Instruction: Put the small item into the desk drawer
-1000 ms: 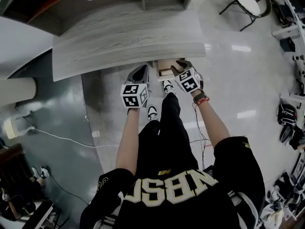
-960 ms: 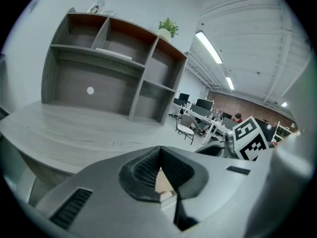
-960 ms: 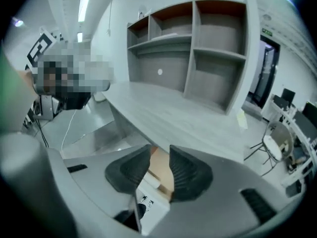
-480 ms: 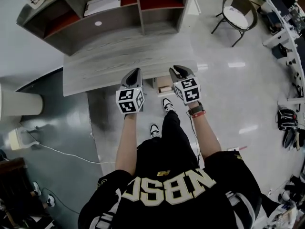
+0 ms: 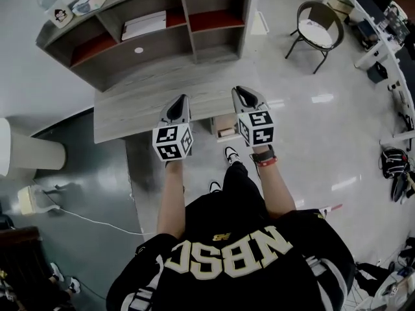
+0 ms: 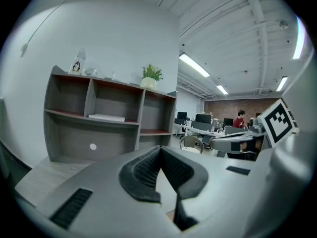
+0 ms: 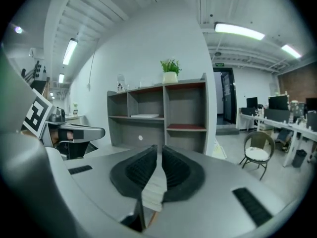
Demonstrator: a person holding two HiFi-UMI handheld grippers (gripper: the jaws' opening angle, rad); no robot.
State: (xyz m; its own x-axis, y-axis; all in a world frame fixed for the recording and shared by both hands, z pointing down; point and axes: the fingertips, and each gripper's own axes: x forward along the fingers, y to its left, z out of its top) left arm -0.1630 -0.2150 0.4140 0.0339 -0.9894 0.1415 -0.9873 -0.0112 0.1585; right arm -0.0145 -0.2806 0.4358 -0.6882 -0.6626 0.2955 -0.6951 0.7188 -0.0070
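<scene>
The grey wooden desk (image 5: 149,92) carries a shelf unit (image 5: 194,18) at its back. Under its front edge the drawer (image 5: 224,127) stands pulled out, between my two grippers; what lies in it is too small to tell. My left gripper (image 5: 181,99) hangs over the desk's front edge, its jaws shut and empty (image 6: 159,148). My right gripper (image 5: 238,89) is level with it to the right; its jaws (image 7: 159,148) are closing, a thin slit still between them and nothing in it. A small white disc (image 5: 138,50) shows on the shelf unit's back panel.
A flat white stack (image 5: 146,24) lies on a shelf, and a potted plant (image 7: 170,69) stands on top of the unit. A chair (image 5: 318,28) is on the floor at the right. A pale pillar (image 5: 32,154) and a white cable (image 5: 84,216) are at the left.
Both grippers have risen from the open drawer under the desk edge to over the desk's front. The head view has pulled back and now takes in the shelf unit.
</scene>
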